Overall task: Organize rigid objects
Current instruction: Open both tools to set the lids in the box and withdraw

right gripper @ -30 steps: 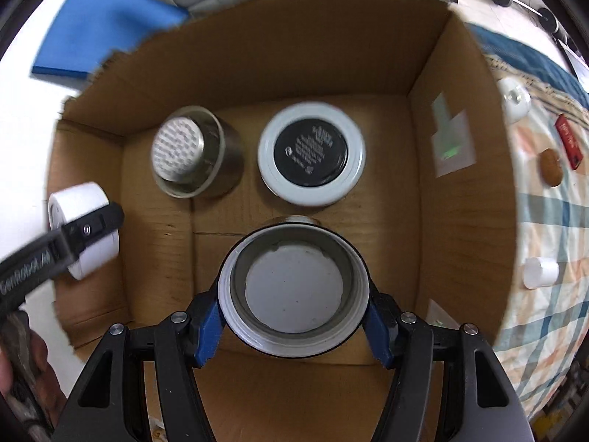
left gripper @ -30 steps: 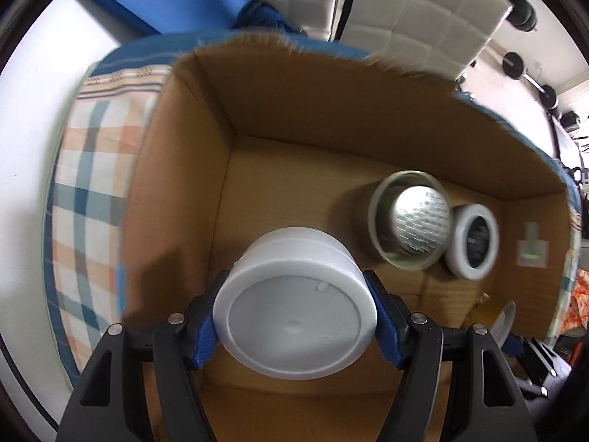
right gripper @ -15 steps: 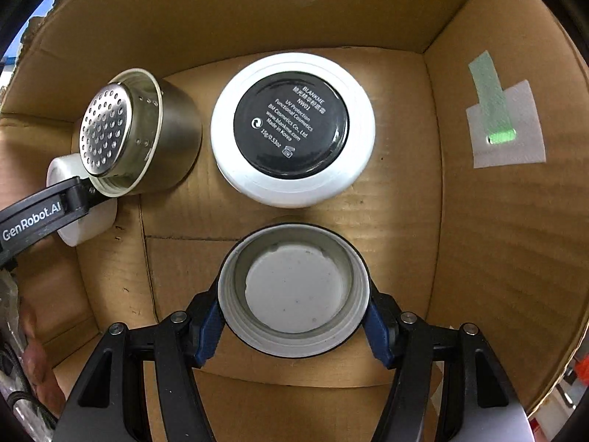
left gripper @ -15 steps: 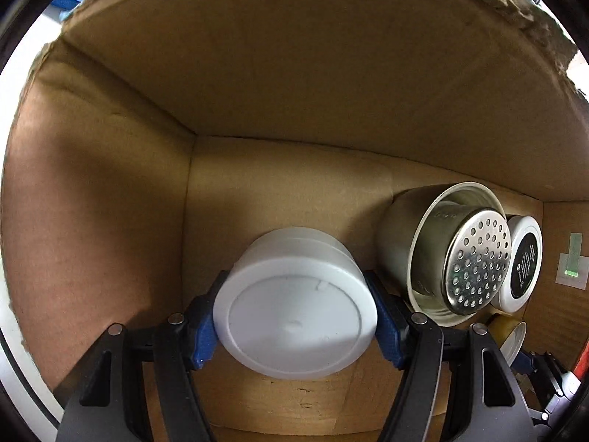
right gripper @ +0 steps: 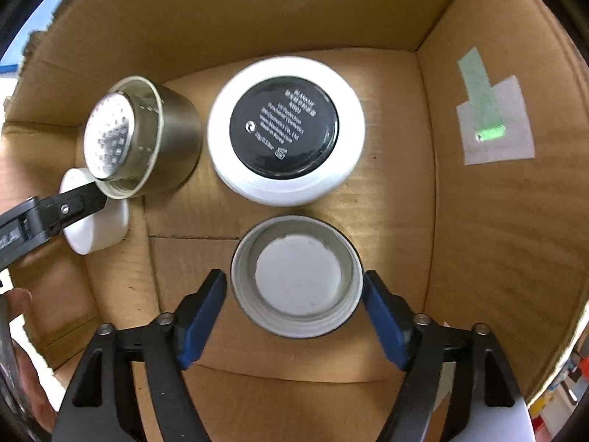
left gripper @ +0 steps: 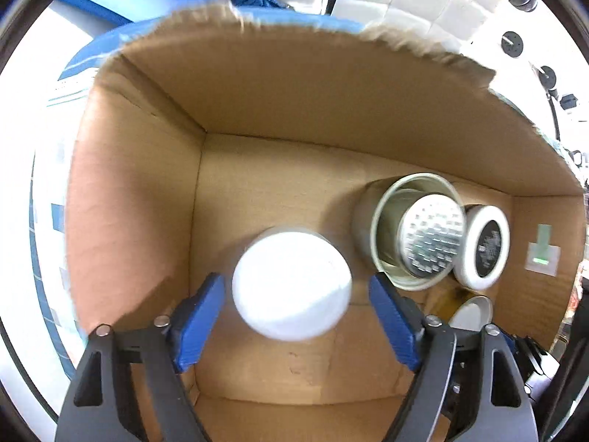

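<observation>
Both grippers are down inside the cardboard box, and both have their blue jaws spread wide with a gap on either side of what sits between them. Neither is gripping.

Between the jaws of the left gripper sits a white tub, flat face up, on the box floor near the left wall. It lies dead centre between the pads, straight ahead along the fingers. It looks round, so no long axis matters; pulling straight back should clear it.

The right gripper frames an open cap, hollow side up, pale liner showing inside its rim. It too rests centred on the floor, with the right wall well off to one side.

Farther out, beyond the cap, a white jar with a black printed label stands close to the back wall. Just left of it lies a steel strainer cup, tilted on its side so the perforated face looks up and outward. The white tub shows just beside the cup in the right view, with a left finger crossing it.

My guess is both pieces are placed, and the coming move is a straight retreat. The left hand has the tighter spot, since the cup sits near its right pad and could be nudged.

A green-taped patch is stuck on the right wall.
</observation>
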